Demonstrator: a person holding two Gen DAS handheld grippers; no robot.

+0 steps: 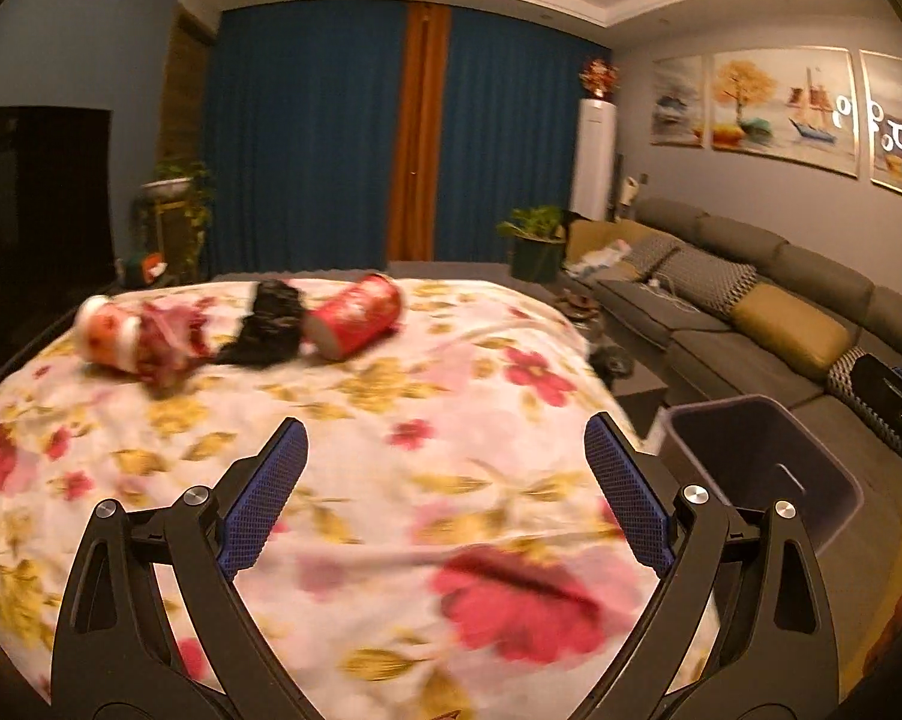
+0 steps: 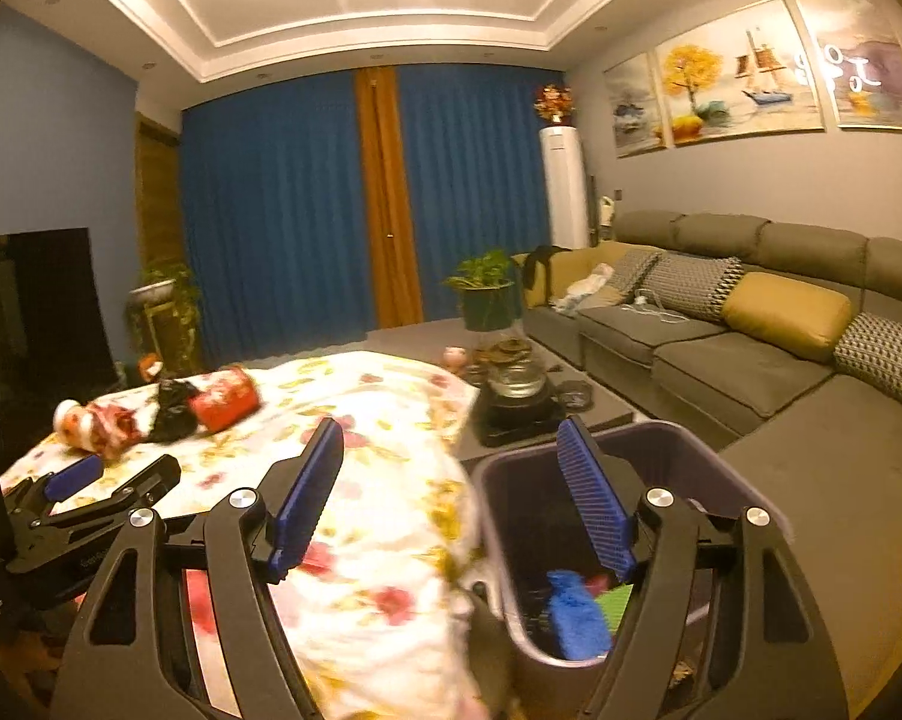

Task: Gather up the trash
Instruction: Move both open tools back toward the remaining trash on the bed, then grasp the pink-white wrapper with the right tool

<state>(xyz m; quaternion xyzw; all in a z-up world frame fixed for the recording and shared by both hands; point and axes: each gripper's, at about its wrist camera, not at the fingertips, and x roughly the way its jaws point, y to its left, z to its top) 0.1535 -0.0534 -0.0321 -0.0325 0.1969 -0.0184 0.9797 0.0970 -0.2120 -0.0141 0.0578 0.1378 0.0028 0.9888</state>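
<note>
Both claws, left point(image 1: 444, 450) and right point(image 2: 451, 450), gape wide and empty, the left nearer the trash: a red can point(image 1: 354, 315) lying on its side across the floral desk point(image 1: 390, 480), far beyond it, well apart from the bin point(image 2: 679, 438).

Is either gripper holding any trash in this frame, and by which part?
Nothing is held. The left gripper and right gripper are both open and empty above the floral-covered table.

The left black plastic tool point(image 1: 444, 480) and right black plastic tool point(image 2: 451, 492) each carry blue ribbed pads point(image 1: 267, 498), silver round screws point(image 1: 695, 494) and triangular cut-outs.
</note>
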